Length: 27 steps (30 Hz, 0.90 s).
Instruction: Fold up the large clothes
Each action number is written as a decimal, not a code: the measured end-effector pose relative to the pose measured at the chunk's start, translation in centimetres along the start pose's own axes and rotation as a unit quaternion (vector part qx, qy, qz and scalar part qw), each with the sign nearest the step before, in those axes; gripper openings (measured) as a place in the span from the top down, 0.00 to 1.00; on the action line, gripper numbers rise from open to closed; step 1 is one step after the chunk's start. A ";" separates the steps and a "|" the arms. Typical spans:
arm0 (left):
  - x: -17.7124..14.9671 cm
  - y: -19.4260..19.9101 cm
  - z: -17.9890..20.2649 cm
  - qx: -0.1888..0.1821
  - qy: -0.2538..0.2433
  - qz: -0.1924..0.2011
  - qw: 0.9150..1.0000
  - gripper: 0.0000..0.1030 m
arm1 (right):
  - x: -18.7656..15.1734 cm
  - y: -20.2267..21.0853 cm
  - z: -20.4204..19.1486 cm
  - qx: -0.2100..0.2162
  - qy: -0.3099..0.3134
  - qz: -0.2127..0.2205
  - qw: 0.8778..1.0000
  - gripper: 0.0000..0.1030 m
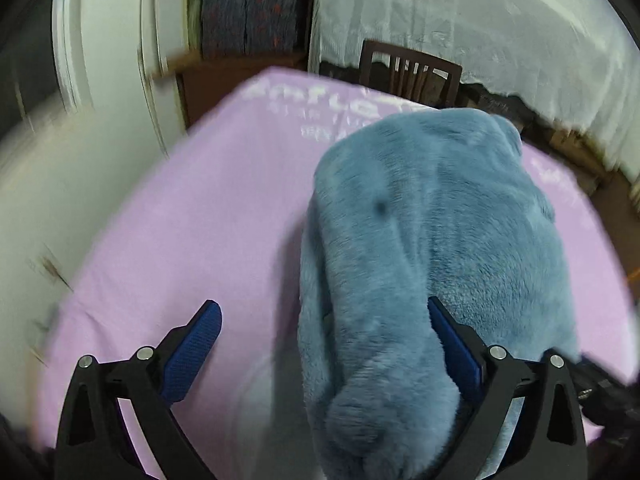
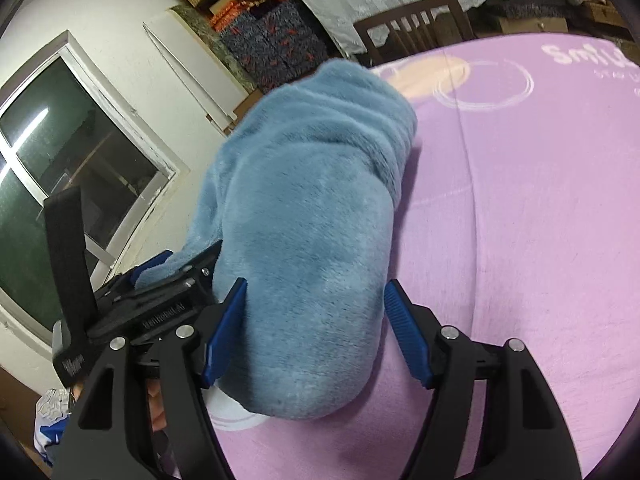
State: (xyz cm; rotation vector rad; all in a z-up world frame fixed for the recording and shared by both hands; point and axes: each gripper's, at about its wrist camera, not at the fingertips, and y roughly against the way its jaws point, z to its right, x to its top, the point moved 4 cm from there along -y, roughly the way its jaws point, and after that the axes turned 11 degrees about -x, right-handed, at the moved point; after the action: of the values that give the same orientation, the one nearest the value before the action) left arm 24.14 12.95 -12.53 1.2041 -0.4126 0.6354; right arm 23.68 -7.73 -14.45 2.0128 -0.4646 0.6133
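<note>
A large blue fleece garment (image 1: 432,240) lies bunched in a thick fold on the pink sheet (image 1: 192,220). My left gripper (image 1: 324,312) is open, its jaws wide apart, with the near end of the fleece lying between them against the right finger. In the right wrist view the same fleece (image 2: 312,220) fills the gap of my right gripper (image 2: 314,292), which is open with its blue pads either side of the bundle. The left gripper's body (image 2: 160,300) shows at the left, touching the fleece's edge.
The pink sheet (image 2: 540,220) carries white lettering and circles. A dark wooden chair (image 1: 408,72) stands at the far edge, with a white lace curtain (image 1: 460,12) behind. A window (image 2: 52,152) and stacked boxes (image 2: 272,44) are at the left.
</note>
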 end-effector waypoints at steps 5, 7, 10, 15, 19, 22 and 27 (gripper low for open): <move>-0.2 -0.5 -1.4 -0.052 0.045 -0.016 0.998 0.03 | -0.3 -0.8 1.2 0.018 -0.015 -0.021 1.000 0.31; -0.2 -0.5 -1.1 -0.048 0.041 -0.014 0.998 0.03 | -0.5 -0.7 1.6 0.028 -0.025 -0.028 0.999 0.31; 0.2 0.5 -1.3 -0.048 0.054 -0.002 0.997 0.03 | -0.5 -0.2 2.0 0.036 -0.033 -0.031 0.998 0.31; 1.6 5.1 -0.4 -0.053 0.058 0.085 0.993 0.04 | 0.8 2.4 2.5 0.075 -0.061 0.003 0.995 0.53; 1.2 5.7 4.5 -0.146 0.002 0.091 0.985 0.04 | 2.9 1.9 4.0 0.091 -0.114 0.010 0.989 0.58; -0.1 3.3 7.7 -0.118 -0.070 0.052 0.989 0.04 | 4.7 0.5 5.4 0.091 -0.147 0.009 0.985 0.58; -1.4 0.1 7.8 -0.060 -0.109 0.009 0.992 0.03 | 6.4 -2.6 6.9 0.117 -0.191 -0.024 0.974 0.49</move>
State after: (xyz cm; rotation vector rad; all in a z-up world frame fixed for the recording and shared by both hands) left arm 23.33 5.28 -10.82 1.1591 -0.6370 0.4888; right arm 31.88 -13.03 -15.38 2.3729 -0.5897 0.2550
